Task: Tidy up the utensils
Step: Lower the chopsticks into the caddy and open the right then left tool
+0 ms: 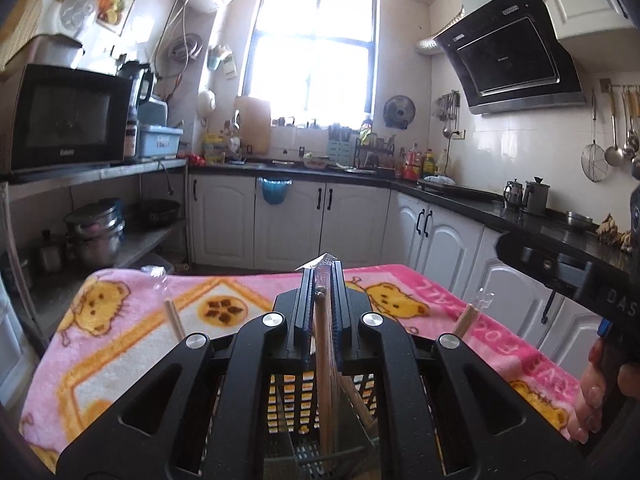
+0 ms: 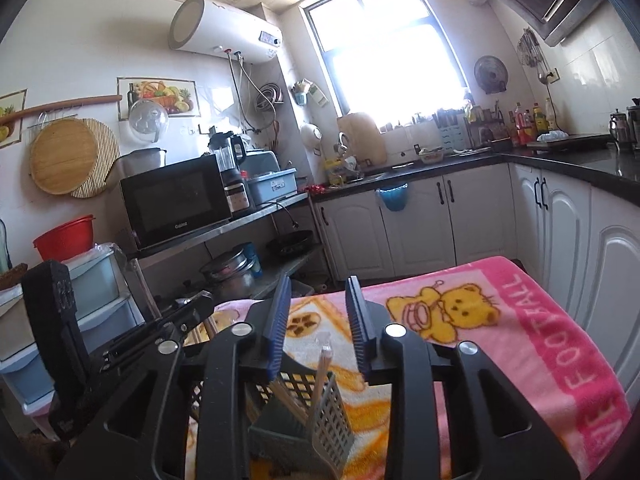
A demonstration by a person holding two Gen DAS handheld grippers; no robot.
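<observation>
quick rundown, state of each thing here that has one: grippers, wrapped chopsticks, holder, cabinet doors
left gripper: shut on wrapped chopsticks
wrapped chopsticks: upright between the pads, lower end inside the holder
right gripper: open, nothing between the pads
utensil holder: upright on the pink blanket, chopsticks standing in it
cabinet doors: closed

Pink blanket (image 2: 520,320) under slotted caddy (image 2: 332,412)

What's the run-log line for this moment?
left gripper: shut on wrapped chopsticks | right gripper: open, chopsticks released in utensil basket | surface: pink blanket
</observation>
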